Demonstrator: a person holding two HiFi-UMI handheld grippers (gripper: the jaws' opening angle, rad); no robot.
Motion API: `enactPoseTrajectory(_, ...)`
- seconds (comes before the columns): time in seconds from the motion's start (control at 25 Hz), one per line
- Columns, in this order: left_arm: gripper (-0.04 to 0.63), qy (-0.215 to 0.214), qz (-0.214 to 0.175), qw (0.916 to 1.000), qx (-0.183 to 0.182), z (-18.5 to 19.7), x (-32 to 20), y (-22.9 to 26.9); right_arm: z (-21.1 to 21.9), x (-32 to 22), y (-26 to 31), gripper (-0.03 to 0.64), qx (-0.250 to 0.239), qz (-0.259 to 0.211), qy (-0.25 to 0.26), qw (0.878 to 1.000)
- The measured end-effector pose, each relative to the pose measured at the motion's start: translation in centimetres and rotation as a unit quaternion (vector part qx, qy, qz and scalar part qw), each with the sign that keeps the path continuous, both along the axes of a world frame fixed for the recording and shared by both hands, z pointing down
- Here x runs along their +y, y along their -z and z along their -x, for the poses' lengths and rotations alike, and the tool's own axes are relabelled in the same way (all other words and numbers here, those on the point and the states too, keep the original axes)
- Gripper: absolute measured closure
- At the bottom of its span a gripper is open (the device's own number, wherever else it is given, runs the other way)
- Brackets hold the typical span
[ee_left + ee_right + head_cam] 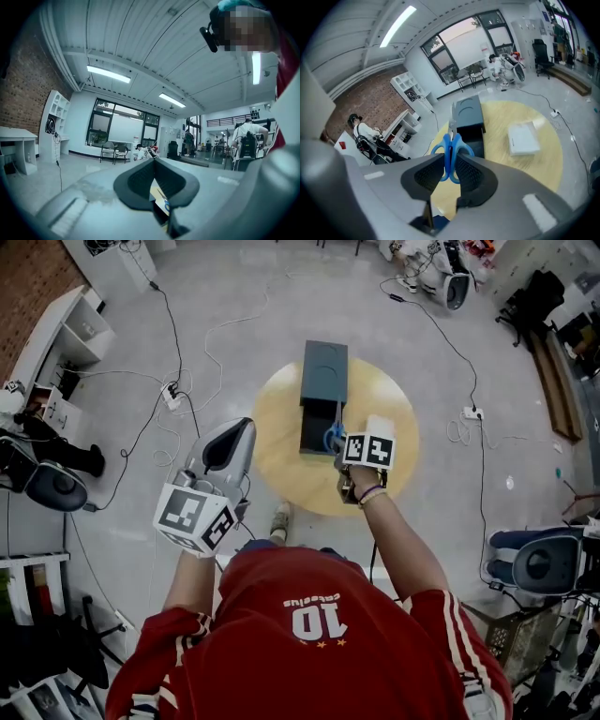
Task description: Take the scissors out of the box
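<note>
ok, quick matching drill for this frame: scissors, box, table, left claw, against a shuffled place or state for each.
Things:
1. scissors
2. box
3. table
4. left claw

Places or states:
A. round, pale wood
B. shut, nothing in it, off to the table's side
C. blue handles gripped in the right claw
D. dark, standing on the table

Pairs: 1-C, 2-D, 3-A, 4-B
</note>
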State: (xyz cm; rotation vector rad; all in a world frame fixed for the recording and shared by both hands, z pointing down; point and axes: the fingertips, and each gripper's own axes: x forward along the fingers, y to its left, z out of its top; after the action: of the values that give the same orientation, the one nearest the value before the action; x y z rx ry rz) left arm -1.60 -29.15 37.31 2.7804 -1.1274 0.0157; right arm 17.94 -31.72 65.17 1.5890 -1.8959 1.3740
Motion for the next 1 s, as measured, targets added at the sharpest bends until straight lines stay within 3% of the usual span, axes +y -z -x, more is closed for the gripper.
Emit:
enactPoseTrajectory(0.2,0.592,-0.001,-0.014,0.9999,-0.003,-0.8,2.3,1.5,-0.3,1.7,6.8,0.532,0.050,-0.100,0.032,0.993)
enactPoseTrajectory(0.4,0.592,-0.006,-0.027,0.9996,-0.004,-1.1,4.2,2.9,-0.4,4.2,13.9,0.532,0.100,-0.202,0.047,0.973)
enactPoseTrajectory(0.76,0.592,-0.018,-0.049,0.9986,-0.003,-2.3,6.9,4.8,-0.5,10.3,25.3,0.532,0.186,-0.364,0.049,0.911)
enactPoseTrajectory(1.0,0.592,-0.016,-0.078,0.9967,-0.017,-3.7,8.9,5.7,-0.5,15.2,31.7,0.532,0.222,-0.457,0.044,0.861)
